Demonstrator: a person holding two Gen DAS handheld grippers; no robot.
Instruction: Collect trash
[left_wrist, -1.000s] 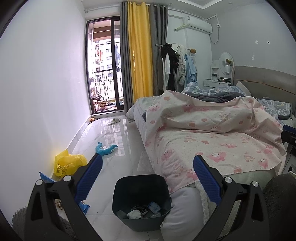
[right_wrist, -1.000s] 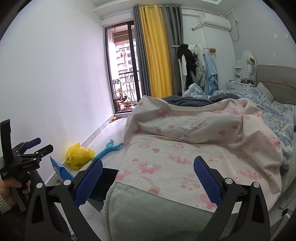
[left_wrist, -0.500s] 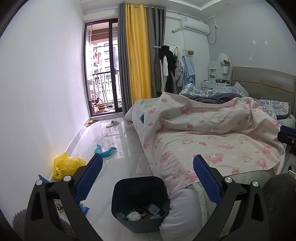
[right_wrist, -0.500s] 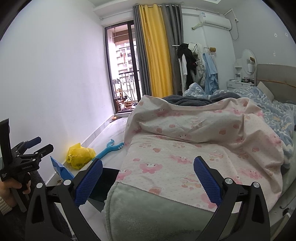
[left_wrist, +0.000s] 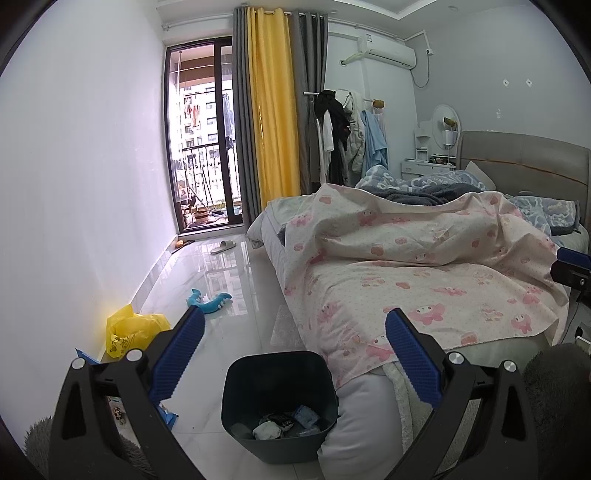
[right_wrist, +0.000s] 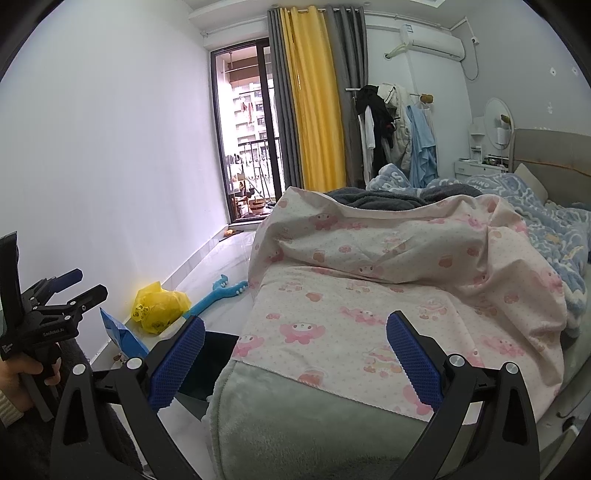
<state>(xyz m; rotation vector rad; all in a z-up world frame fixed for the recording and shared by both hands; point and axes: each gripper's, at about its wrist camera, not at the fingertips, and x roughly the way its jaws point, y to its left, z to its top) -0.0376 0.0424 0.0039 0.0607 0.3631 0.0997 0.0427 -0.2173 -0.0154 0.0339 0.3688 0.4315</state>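
A dark bin (left_wrist: 279, 402) stands on the floor by the bed's foot corner, with several bits of trash (left_wrist: 286, 424) inside; its edge shows in the right wrist view (right_wrist: 208, 363). My left gripper (left_wrist: 295, 354) is open and empty, above and before the bin. A yellow plastic bag (left_wrist: 129, 328) and a blue packet (left_wrist: 164, 411) lie on the floor by the left wall; both show in the right wrist view as the bag (right_wrist: 160, 306) and the packet (right_wrist: 122, 338). My right gripper (right_wrist: 295, 363) is open and empty over the bed's foot. The left gripper also appears at that view's left edge (right_wrist: 48, 314).
A bed with a pink patterned cover (left_wrist: 406, 269) fills the right side. A blue toy (left_wrist: 208, 301) and a slipper (left_wrist: 223, 246) lie on the glossy white floor (left_wrist: 236, 332). A balcony door (left_wrist: 205, 162), yellow curtain and clothes rack (left_wrist: 343, 133) stand at the far end.
The left wrist view has shifted slightly, so the bin sits a little lower and more of the ceiling shows. The right gripper has barely moved.
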